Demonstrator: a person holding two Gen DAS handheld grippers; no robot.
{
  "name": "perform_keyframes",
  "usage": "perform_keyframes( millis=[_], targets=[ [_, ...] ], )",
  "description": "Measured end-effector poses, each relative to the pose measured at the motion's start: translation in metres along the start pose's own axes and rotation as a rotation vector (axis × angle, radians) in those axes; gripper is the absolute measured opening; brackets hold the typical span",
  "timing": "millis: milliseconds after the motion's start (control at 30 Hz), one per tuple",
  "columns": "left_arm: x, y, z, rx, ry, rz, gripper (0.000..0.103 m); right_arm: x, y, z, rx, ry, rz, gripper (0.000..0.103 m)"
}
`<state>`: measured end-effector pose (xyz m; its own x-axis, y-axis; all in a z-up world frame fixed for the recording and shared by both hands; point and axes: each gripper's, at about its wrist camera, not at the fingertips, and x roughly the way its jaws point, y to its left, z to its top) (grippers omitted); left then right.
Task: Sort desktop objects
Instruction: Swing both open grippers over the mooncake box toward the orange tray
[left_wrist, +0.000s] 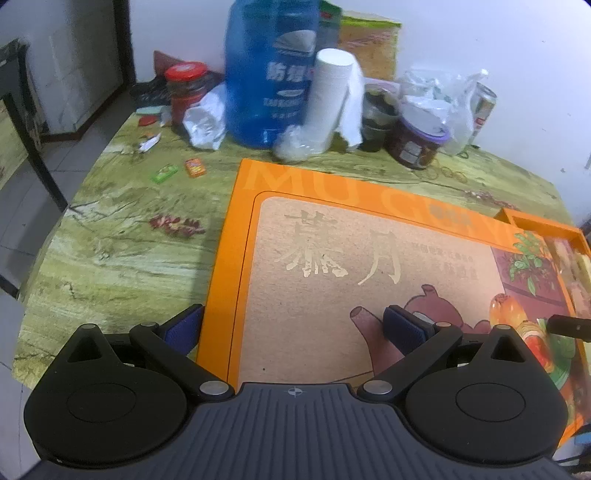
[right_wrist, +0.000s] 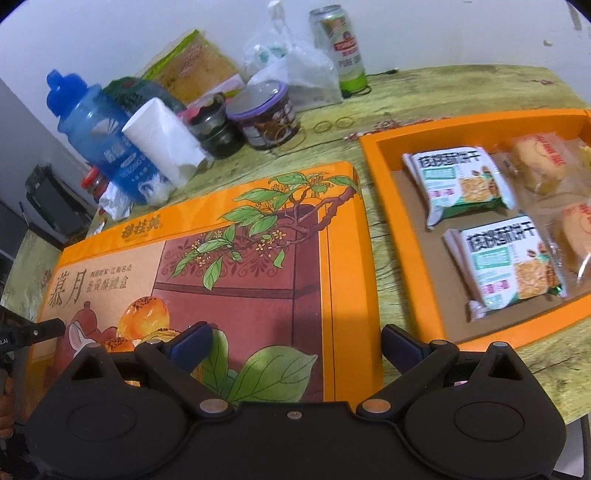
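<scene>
Both grippers' fingers spread wide, holding nothing: left gripper (left_wrist: 293, 334) over orange lid (left_wrist: 369, 266) lying flat on counter (left_wrist: 110, 229); right gripper (right_wrist: 297, 341) at lid's right edge. Open orange tray (right_wrist: 384, 177) beside lid holds biscuit packets (right_wrist: 458, 184).

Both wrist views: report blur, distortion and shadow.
Left wrist view: fisheye bends the table edge; blue jug and paper roll look blurred; a shadow falls left of the orange lid. Right wrist view: same curving; biscuit packets slightly soft, beer can readable.
</scene>
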<state>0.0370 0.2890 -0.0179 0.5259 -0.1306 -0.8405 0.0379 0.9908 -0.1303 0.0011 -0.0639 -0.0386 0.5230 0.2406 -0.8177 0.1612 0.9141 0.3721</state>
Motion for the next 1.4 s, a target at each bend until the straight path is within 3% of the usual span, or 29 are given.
perform_keyframes(
  millis=[1033,1400],
  targets=[
    [0.004,-0.148,0.015,0.081,-0.051,-0.064,0.102,-0.076,-0.121,0.017,0.046,-0.119,-0.037,0.098],
    [0.015,-0.174,0.03,0.162,-0.05,-0.151,0.102,-0.098,-0.139,0.015,0.11,-0.177,-0.1,0.098]
  ],
)
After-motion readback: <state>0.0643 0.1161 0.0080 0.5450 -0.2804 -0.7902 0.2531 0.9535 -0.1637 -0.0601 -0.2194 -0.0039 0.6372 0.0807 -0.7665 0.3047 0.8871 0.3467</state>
